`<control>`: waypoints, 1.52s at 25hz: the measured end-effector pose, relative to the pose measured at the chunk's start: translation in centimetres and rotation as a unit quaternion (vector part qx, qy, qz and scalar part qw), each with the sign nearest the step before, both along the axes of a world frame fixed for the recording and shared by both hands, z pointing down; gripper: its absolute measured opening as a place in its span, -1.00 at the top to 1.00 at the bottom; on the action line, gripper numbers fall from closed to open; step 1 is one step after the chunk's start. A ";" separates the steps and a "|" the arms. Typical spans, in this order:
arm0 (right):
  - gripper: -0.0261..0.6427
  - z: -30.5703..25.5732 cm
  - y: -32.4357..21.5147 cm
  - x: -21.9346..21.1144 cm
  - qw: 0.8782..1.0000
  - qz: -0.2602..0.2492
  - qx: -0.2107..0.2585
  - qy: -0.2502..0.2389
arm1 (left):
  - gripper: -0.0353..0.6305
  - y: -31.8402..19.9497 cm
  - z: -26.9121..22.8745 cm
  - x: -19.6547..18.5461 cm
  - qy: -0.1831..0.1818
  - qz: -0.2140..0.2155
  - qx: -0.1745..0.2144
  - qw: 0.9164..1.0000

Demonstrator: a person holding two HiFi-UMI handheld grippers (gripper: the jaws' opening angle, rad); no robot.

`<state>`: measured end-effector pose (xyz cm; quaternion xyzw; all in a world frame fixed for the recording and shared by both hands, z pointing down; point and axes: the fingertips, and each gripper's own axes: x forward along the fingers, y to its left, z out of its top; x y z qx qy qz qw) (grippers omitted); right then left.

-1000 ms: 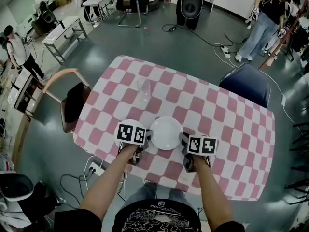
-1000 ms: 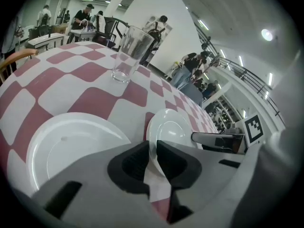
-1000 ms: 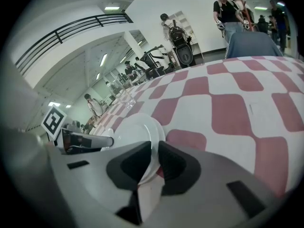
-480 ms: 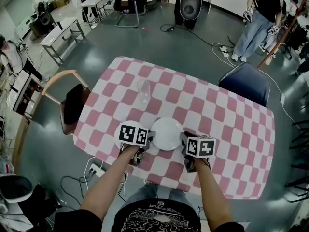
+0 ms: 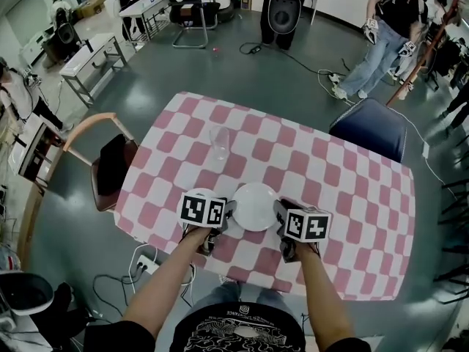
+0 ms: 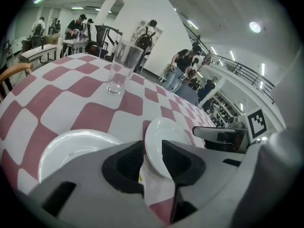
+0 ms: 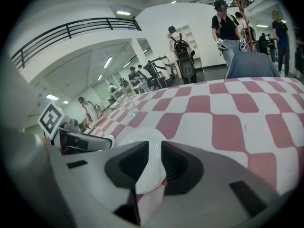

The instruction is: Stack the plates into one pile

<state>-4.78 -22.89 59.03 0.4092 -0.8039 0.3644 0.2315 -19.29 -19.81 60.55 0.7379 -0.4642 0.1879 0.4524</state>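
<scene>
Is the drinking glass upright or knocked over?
Upright. The glass stands on its base on the table, rim up.

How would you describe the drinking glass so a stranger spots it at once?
Find the table covered in pink-and-white checks. On it, beyond the white plate at the near edge and slightly to the left, the glass stands upright by itself. It is the only tall, see-through thing on the table.

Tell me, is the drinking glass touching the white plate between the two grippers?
Apart. The head view shows the glass standing farther up the table than the plate, with several squares of checked tablecloth showing between them.
</scene>
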 end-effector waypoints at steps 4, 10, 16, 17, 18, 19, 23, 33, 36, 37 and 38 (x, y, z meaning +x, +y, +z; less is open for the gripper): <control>0.65 -2.0 -0.3 -1.3 0.999 -0.001 0.024 -0.022 | 0.50 -0.7 -1.9 -0.5 -0.003 0.000 0.041 0.999; 0.60 -5.1 0.0 -3.0 0.997 -0.002 0.063 -0.044 | 0.47 -0.9 -5.2 -1.8 -0.011 -0.003 0.102 0.995; 0.49 -8.6 0.3 -5.1 0.992 -0.014 0.109 -0.070 | 0.35 -0.5 -8.6 -3.8 -0.028 -0.020 0.161 0.986; 0.47 -9.0 0.4 -5.4 0.991 -0.019 0.114 -0.073 | 0.32 -0.4 -9.1 -4.3 -0.034 -0.026 0.169 0.985; 0.45 -9.4 0.5 -5.7 0.990 -0.025 0.118 -0.075 | 0.28 -0.2 -9.6 -4.7 -0.039 -0.031 0.176 0.983; 0.42 -9.8 0.6 -6.0 0.989 -0.030 0.121 -0.078 | 0.24 0.0 -10.0 -5.2 -0.044 -0.037 0.183 0.981; 0.33 -10.9 1.0 -6.9 0.985 -0.049 0.134 -0.093 | 0.18 0.9 -11.2 -6.6 -0.061 -0.062 0.205 0.975; 0.11 -13.2 3.5 -8.1 0.974 -0.110 0.152 -0.128 | 0.00 5.2 -13.4 -8.1 -0.103 -0.112 0.225 0.962; 0.06 -13.4 4.3 -8.3 0.972 -0.121 0.153 -0.134 | -0.04 6.4 -13.5 -8.1 -0.115 -0.113 0.223 0.961; 0.06 -13.4 4.6 -8.4 0.971 -0.122 0.152 -0.136 | -0.06 6.7 -13.5 -8.3 -0.115 -0.115 0.222 0.961; 0.06 -13.3 4.9 -8.7 0.971 -0.124 0.151 -0.137 | -0.06 7.0 -13.5 -8.6 -0.116 -0.116 0.221 0.961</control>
